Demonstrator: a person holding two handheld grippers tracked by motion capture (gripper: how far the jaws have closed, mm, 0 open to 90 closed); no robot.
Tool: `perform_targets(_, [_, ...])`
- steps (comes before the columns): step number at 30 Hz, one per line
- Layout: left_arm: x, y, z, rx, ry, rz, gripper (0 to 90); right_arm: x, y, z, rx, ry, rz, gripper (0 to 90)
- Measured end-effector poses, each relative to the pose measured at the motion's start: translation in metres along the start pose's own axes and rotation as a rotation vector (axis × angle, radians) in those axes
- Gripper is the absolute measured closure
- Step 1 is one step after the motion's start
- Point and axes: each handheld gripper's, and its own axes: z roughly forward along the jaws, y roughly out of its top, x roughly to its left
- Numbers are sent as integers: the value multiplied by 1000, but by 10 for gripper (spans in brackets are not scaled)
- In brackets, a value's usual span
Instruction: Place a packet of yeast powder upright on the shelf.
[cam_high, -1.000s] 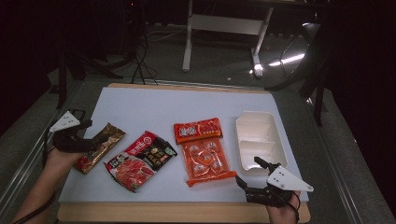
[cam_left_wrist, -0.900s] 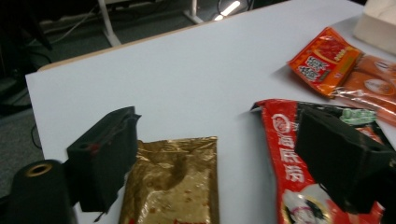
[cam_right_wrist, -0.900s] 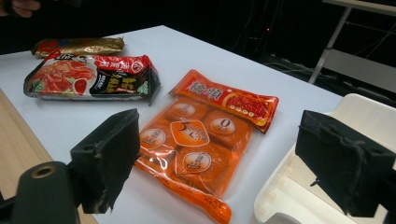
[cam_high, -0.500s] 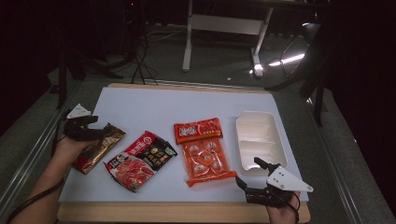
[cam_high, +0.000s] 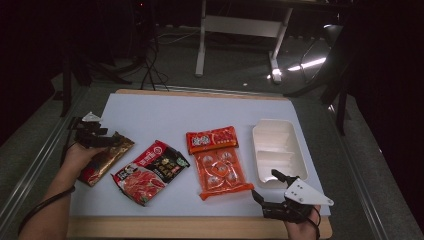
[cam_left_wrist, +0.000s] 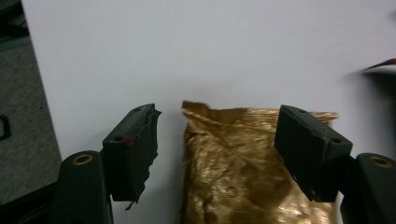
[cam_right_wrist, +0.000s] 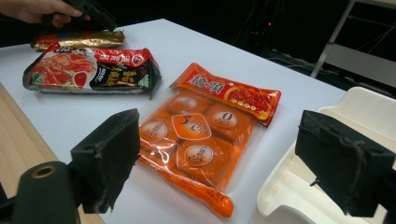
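Hovering over the far end of the gold packet, the left claw is spread wide, one jaw either side of the packet top, not gripping. That packet lies at the bench's left edge, beside a red-and-black pouch. Near the bench's right front corner, the right claw is released too, close to the orange pack and white tray.

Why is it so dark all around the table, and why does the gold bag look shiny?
In the high view, light falls on the white table while the room behind stays black, with one bright streak on the floor. In the left gripper view, the crinkled gold packet catches glare; the near jaws look soft.
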Motion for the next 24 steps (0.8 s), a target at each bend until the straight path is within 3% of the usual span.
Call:
perform_targets(3, [3,-2,5,25,17,-23,312,0,0,0,-1,2,2,139])
perform_targets(8, [4,-3,10,52,-13,-39,405,1,0,0,3,2,-2,139])
perform_targets(9, [4,-3,12,70,-40,-52,428,1,0,0,3,4,-2,139])
perform_targets(12, [3,0,15,106,-62,-61,464,1,0,0,8,7,-8,139])
perform_targets(18, [-8,7,17,166,-23,5,547,2,0,0,5,10,-15,139])
perform_targets(20, [-11,8,17,181,0,10,563,1,0,-1,1,10,-13,140])
perform_targets(23, [-13,10,16,195,32,8,645,1,0,0,6,16,-15,140])
perform_targets(24, [-13,10,16,194,42,12,710,2,0,0,6,16,-17,141])
